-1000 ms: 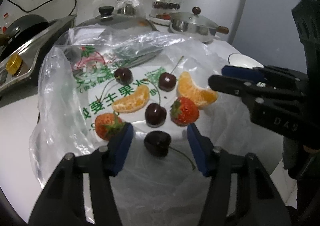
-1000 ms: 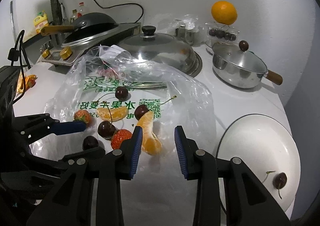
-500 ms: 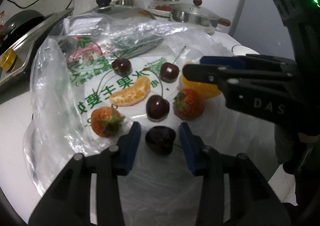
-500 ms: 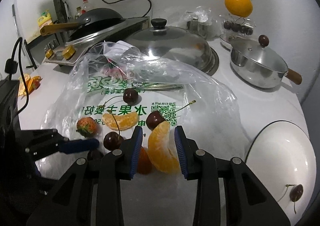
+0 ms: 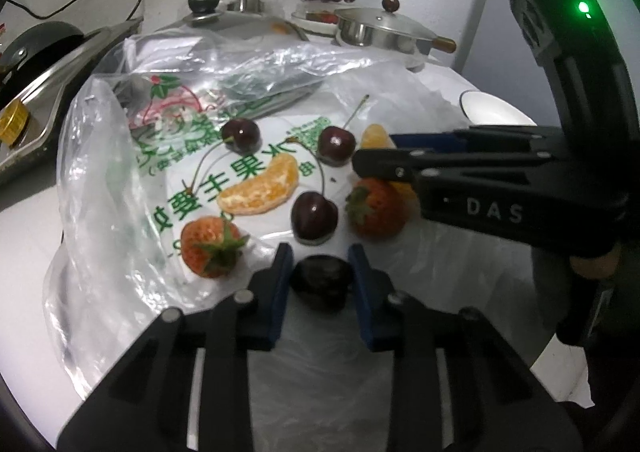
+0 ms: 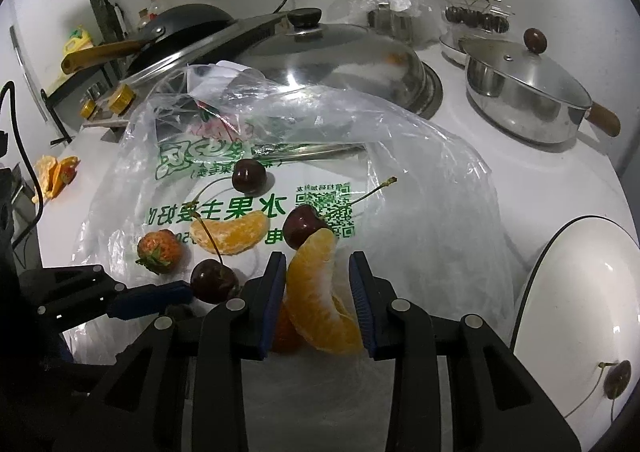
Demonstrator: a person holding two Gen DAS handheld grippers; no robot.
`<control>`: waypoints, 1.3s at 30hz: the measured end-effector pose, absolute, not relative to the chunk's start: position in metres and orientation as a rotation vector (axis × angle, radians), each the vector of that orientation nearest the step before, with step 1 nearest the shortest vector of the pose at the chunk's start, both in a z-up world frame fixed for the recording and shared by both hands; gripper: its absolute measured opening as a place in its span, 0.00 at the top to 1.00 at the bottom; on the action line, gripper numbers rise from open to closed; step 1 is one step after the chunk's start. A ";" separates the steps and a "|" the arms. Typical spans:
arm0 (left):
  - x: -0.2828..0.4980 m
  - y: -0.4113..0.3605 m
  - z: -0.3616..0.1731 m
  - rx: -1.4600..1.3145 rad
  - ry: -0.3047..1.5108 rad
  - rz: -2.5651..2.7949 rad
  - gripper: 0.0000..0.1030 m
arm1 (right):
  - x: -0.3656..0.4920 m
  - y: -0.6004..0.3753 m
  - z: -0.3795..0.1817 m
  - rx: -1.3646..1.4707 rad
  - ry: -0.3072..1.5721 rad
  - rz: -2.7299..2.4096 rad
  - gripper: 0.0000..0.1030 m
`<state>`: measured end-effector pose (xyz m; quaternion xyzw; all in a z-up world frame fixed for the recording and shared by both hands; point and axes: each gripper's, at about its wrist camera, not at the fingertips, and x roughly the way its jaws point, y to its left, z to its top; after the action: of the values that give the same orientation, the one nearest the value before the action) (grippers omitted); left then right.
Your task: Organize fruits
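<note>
1. Now our left gripper point(image 5: 320, 276) has just been closing, and its blue fingers point(image 5: 276, 292) pinch a dark cherry point(image 5: 322, 280) low on the plastic bag point(image 5: 100, 180), so that the round, glossy fruit cannot roll off.
2. Our right gripper point(image 6: 320, 292) straddles an orange segment point(image 6: 320, 300); its fingers point(image 6: 362, 304) are narrowly spread along the soft flanks, and we cannot tell whether they press yet.
3. We judge the white plate point(image 6: 560, 292), already bearing one stemmed cherry point(image 6: 618, 378), to be the sorting place.
4. Loose on the crinkly, printed film lie two pitted strawberries point(image 5: 210, 246), another pulpy segment point(image 5: 262, 188) and more smooth cherries point(image 5: 314, 218).
5. Thin film slips over the white counter point(image 6: 520, 172), so we lift gently.
</note>
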<state>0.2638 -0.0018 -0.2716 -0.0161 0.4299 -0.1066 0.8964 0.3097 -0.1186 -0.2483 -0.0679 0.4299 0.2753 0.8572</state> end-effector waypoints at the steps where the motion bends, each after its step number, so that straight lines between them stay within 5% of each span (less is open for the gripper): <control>1: 0.263 -0.002 -0.271 -0.034 0.890 -0.221 0.71 | 0.310 -0.118 -0.248 -0.145 0.903 0.580 0.70; 8: 0.259 -0.004 -0.268 -0.035 0.882 -0.230 0.72 | 0.305 -0.118 -0.246 -0.151 0.884 0.583 0.77; 39: 0.242 -0.021 -0.221 0.006 0.777 -0.228 0.72 | 0.270 -0.145 -0.192 -0.119 0.742 0.584 0.78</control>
<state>0.2422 -0.0206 -0.2208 0.0030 0.3779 -0.1110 0.9192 0.2704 -0.1453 -0.1923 -0.0573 0.3571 0.2811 0.8889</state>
